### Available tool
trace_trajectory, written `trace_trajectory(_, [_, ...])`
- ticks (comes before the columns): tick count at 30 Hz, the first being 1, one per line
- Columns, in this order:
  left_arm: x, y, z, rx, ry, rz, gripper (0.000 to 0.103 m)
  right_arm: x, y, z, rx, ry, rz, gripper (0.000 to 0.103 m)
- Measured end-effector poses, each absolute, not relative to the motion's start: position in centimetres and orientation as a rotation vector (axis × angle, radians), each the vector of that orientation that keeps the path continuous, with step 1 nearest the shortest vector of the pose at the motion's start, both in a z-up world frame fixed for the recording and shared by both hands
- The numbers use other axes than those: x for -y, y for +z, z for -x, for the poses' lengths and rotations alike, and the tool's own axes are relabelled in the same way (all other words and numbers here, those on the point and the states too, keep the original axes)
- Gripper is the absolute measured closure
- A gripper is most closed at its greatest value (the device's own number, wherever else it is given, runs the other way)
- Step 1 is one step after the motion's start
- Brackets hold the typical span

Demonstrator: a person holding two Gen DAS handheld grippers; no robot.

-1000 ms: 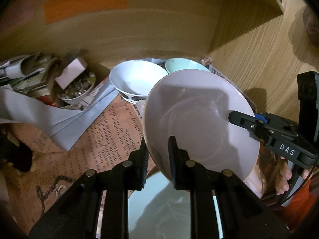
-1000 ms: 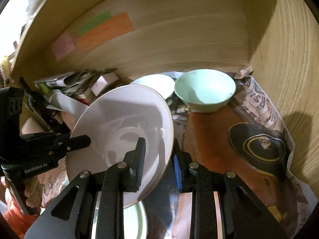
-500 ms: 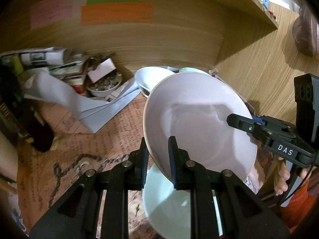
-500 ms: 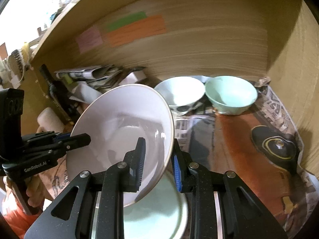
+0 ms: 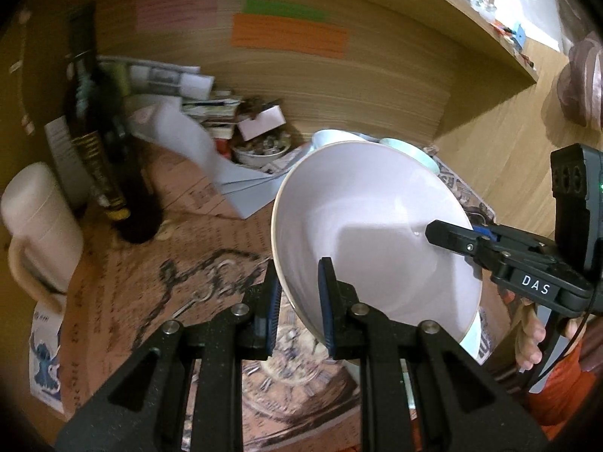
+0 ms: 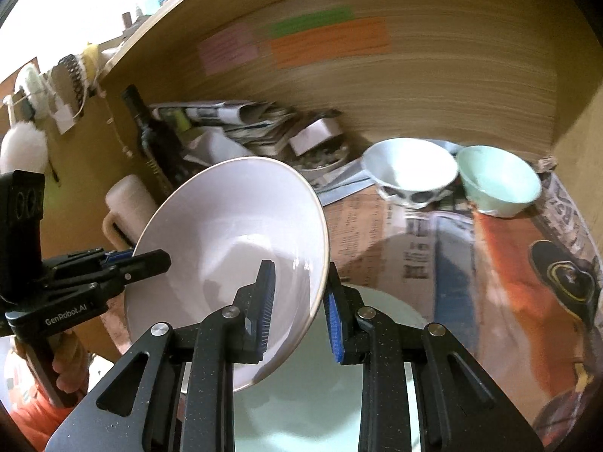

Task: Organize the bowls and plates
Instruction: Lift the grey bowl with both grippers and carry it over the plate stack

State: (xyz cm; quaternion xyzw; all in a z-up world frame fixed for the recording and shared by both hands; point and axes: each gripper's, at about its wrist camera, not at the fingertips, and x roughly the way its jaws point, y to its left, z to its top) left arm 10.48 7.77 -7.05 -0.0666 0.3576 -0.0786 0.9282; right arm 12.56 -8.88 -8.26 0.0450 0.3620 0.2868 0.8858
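Observation:
A large pale lilac bowl [image 5: 377,233] [image 6: 230,248] hangs tilted in the air, held by both grippers at opposite rims. My left gripper [image 5: 299,301] is shut on its near rim, and my right gripper [image 6: 297,312] is shut on the other rim. Each gripper shows in the other's view, pinching the bowl's far edge. Under the bowl lies a pale green plate [image 6: 320,388]. At the back right of the cabinet stand a white bowl [image 6: 409,167] and a mint green bowl [image 6: 497,177], side by side.
Newspaper [image 5: 150,286] lines the cabinet floor. A dark bottle [image 5: 94,143], a cream mug [image 5: 37,226], stacked papers [image 6: 233,120] and a small dish of clutter [image 5: 264,148] crowd the back left. Wooden walls [image 6: 414,86] close the back and the right side.
Both grippers and the lilac bowl have drawn back from the rear wall. The white and mint bowls look farther off, and the bottle and the mug have come into view at the left.

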Motion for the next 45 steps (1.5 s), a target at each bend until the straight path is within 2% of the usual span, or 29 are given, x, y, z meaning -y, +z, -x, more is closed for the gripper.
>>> trace_trajectory(17, [-13.8, -10.0, -5.4, -0.753, -0.062, 0.230, 0.084, 1.7, -10.0, -11.4, -0.834, 0.709, 0.004, 0.080])
trace_trajectory(34, [-16.5, -13.5, -4.7, -0.823, -0.032, 0.299, 0.084, -1.6, -13.1, -13.2, -0.982, 0.732, 0.087, 0.080])
trace_trajectory(45, [-17.0, -14.5, -4.8, -0.837, -0.037, 0.324, 0.084, -2.5, -13.5, -13.2, -0.967, 0.719, 0.158, 0.077])
